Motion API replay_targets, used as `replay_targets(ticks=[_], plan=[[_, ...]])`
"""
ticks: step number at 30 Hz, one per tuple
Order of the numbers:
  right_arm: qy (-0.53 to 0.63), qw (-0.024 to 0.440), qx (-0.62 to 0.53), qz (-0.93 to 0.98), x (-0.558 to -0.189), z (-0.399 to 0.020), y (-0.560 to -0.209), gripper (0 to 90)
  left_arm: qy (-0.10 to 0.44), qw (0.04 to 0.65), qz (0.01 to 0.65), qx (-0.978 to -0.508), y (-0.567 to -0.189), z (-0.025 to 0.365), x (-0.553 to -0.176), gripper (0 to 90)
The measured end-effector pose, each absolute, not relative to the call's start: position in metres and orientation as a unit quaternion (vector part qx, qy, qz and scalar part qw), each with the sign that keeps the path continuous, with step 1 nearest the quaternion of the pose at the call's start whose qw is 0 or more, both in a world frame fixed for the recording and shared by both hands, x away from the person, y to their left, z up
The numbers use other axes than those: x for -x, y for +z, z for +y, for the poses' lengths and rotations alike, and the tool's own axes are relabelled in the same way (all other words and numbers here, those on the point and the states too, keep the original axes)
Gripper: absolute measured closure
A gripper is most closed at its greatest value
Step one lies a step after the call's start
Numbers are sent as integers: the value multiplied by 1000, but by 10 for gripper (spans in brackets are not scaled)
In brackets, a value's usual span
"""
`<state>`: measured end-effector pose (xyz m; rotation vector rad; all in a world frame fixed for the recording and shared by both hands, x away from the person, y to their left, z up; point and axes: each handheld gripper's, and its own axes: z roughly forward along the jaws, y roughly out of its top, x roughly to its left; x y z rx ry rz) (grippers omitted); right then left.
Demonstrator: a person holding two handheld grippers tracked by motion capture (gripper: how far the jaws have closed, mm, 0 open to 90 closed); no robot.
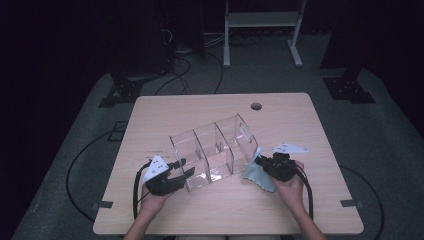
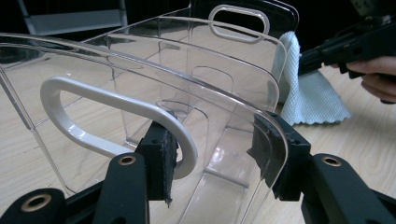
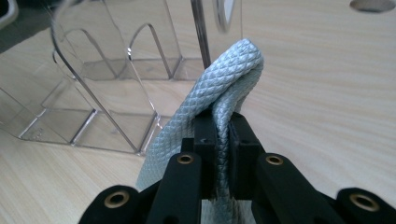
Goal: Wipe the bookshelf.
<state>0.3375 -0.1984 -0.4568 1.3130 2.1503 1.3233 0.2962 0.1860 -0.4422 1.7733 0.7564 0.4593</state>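
Clear three-compartment organiser [image 1: 215,150], white-rimmed handles; grey-blue textured cloth [image 1: 256,172] folded.

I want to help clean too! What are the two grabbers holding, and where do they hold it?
The left gripper clamps the clear plastic divided organizer by its end wall beside the white handle. The right gripper pinches a folded bunch of the light blue-grey cloth.

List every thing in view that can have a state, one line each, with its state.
Clear organizer: on the table, empty, its end wall held by the left gripper.
Left gripper: shut on the organizer's end wall, beside the white handle.
Right gripper: shut on the cloth.
Cloth: folded, bunched between the fingers, against the organizer's far end.
Table: wooden, bearing the organizer.
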Motion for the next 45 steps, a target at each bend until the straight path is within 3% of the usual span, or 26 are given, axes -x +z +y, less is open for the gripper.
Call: replay_targets(ticks=[17, 23, 29, 35, 45], plan=[[440, 149, -460, 756, -341, -194, -471, 830, 199, 547, 321, -747, -443, 185, -294, 500], [458, 168, -451, 748, -337, -194, -457, 829, 200, 546, 321, -748, -443, 185, -293, 500], [437, 147, -463, 757, -341, -192, -474, 829, 201, 545, 320, -748, -443, 185, -293, 500], [444, 159, -459, 753, -339, -192, -464, 829, 202, 545, 320, -749, -443, 185, -293, 500], [435, 139, -471, 754, -344, -192, -477, 828, 201, 546, 320, -747, -443, 184, -293, 498]])
